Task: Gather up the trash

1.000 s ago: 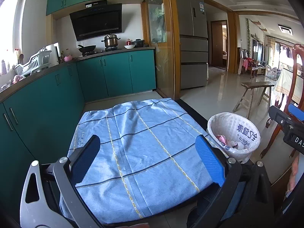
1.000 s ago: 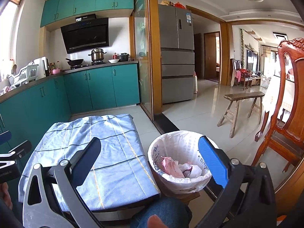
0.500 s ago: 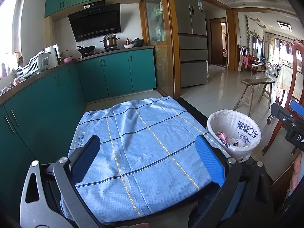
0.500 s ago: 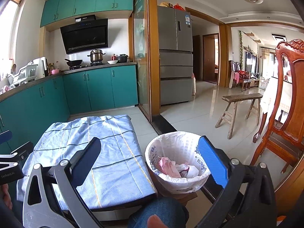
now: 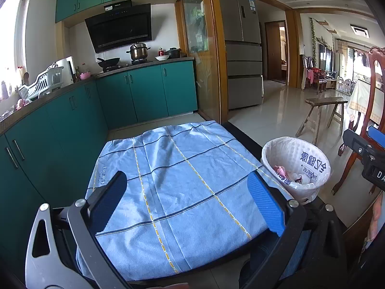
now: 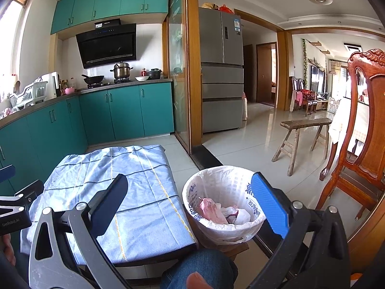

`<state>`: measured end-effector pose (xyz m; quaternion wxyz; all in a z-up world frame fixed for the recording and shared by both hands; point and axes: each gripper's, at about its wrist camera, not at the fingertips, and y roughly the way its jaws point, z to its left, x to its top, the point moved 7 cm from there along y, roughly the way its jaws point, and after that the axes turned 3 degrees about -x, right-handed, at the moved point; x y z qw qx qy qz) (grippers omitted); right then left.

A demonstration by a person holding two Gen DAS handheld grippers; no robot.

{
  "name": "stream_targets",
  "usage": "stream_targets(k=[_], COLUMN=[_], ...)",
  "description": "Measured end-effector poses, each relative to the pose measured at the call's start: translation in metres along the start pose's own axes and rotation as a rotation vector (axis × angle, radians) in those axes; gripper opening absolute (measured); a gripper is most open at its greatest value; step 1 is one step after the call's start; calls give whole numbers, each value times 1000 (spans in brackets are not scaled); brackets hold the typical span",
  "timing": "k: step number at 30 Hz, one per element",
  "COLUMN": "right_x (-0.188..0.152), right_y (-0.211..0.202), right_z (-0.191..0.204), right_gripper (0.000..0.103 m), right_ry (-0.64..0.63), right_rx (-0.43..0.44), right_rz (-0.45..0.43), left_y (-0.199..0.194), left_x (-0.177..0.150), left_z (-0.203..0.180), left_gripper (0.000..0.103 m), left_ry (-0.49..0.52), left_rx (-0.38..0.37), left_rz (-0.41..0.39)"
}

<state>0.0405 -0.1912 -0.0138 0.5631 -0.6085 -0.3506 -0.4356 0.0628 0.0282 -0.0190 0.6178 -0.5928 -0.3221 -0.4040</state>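
A white-lined trash basket [image 6: 225, 204] stands right of a low table covered with a blue checked cloth [image 5: 182, 183]. It holds pink and white crumpled trash [image 6: 217, 210]. The basket also shows in the left wrist view [image 5: 297, 162]. My left gripper [image 5: 185, 202] is open and empty above the near part of the cloth. My right gripper [image 6: 192, 203] is open and empty, held above the gap between the table and the basket. The right gripper's body shows at the right edge of the left wrist view [image 5: 365, 154]. No loose trash shows on the cloth.
Teal kitchen cabinets [image 5: 72, 110] run along the left and back. A wooden chair [image 6: 361, 144] stands to the right, a wooden bench [image 6: 303, 134] behind the basket, and a grey fridge [image 6: 221, 72] beyond. A person's knee [image 6: 199, 267] is below the right gripper.
Both views have shifted slightly, with the table and basket sitting a little lower and nearer. Both grippers stay open and empty.
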Motion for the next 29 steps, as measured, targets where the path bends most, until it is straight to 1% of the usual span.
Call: stream_targets(k=[11, 20, 24, 27, 29], right_x=[-4, -6, -8, -10, -8], right_y=[3, 9, 14, 18, 15], right_z=[1, 0, 0, 3, 12], right_gripper=[100, 100, 100, 100, 100], right_ry=[-4, -7, -10, -8, -8], right_rx=[-3, -2, -3, 7, 54], right_rz=[13, 24, 35, 46, 35], left_y=[1, 3, 12, 28, 46], left_x=[-3, -4, -6, -10, -17], left_z=[0, 1, 1, 8, 17], left_gripper=[100, 100, 100, 100, 100], left_ry=[2, -7, -11, -7, -10], left_rx=[-1, -21, -23, 4, 41], left_rz=[9, -7, 14, 44, 59])
